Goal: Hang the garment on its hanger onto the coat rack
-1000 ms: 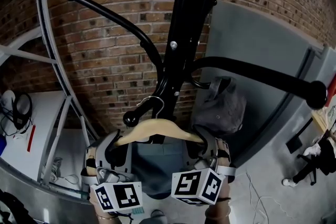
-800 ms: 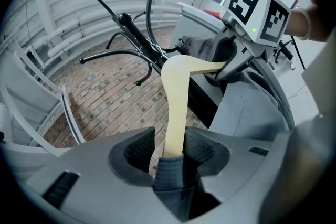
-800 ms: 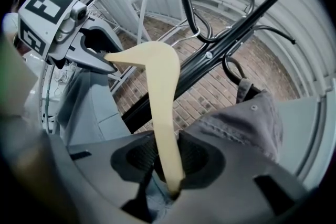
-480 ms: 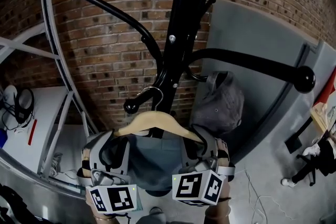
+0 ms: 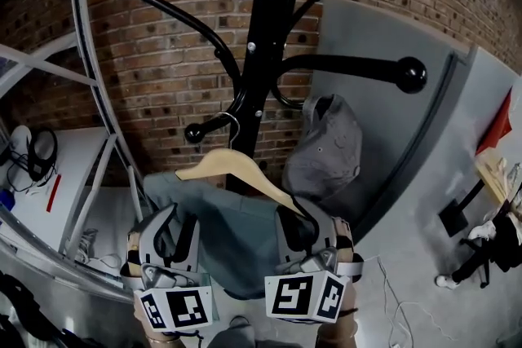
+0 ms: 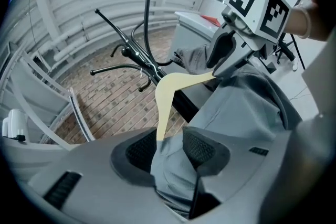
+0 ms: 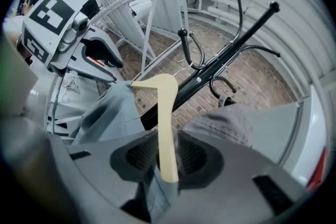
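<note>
Hanging tilted with its hook (image 5: 234, 125) over a low peg (image 5: 209, 127) of the black coat rack (image 5: 259, 37), a wooden hanger (image 5: 236, 169) carries a grey-blue garment (image 5: 232, 239), the right gripper (image 7: 167, 157) fingers (image 7: 140, 155) clamped on its lower end while the left gripper (image 6: 170, 148) fingers (image 6: 139, 150) stand wide apart around loose fabric.

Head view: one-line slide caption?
Tilted wooden hanger hooked on coat rack peg; right gripper shut on its arm, left gripper open around teal garment.
</note>
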Available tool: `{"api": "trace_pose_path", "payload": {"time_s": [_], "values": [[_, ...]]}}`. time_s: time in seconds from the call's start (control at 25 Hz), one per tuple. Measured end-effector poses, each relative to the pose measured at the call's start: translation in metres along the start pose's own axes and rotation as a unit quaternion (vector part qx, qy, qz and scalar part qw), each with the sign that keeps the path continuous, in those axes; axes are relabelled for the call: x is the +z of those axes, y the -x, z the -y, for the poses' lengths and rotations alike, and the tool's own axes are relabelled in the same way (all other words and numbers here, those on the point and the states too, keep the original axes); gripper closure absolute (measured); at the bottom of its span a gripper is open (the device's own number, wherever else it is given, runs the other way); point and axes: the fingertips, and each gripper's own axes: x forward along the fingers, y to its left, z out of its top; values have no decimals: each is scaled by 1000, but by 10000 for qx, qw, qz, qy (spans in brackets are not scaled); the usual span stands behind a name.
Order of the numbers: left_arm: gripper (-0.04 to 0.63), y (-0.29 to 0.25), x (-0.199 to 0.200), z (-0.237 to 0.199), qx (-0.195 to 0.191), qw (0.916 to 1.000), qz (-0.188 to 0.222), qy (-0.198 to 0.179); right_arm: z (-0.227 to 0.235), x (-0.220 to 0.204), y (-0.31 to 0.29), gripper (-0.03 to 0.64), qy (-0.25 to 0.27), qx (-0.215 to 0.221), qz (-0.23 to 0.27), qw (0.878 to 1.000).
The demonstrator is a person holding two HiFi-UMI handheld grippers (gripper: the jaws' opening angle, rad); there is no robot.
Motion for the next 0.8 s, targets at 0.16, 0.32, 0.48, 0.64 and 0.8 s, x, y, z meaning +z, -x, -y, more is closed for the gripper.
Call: {"api": "trace_pose_path", "payload": {"time_s": [0.16,0.32,0.48,0.64,0.8], "values": [[440,19,13,7,-103,9994,122,310,0,-5,18,500,-68,14,-60,10000],[442,40,20,13,-182,9989,125,425,-4,-3,40,542,-205,4,43,9998],[443,64,27,23,-246,9981,89,550,-9,1,67,570,-218,19,198,9996],[528,92,37,28,-86,9984,97,545,-14,-2,94,580,-297,82,254,9992],[578,119,43,29,30,9980,103,615,-24,-3,114,584,-224,97,243,9994]]}}
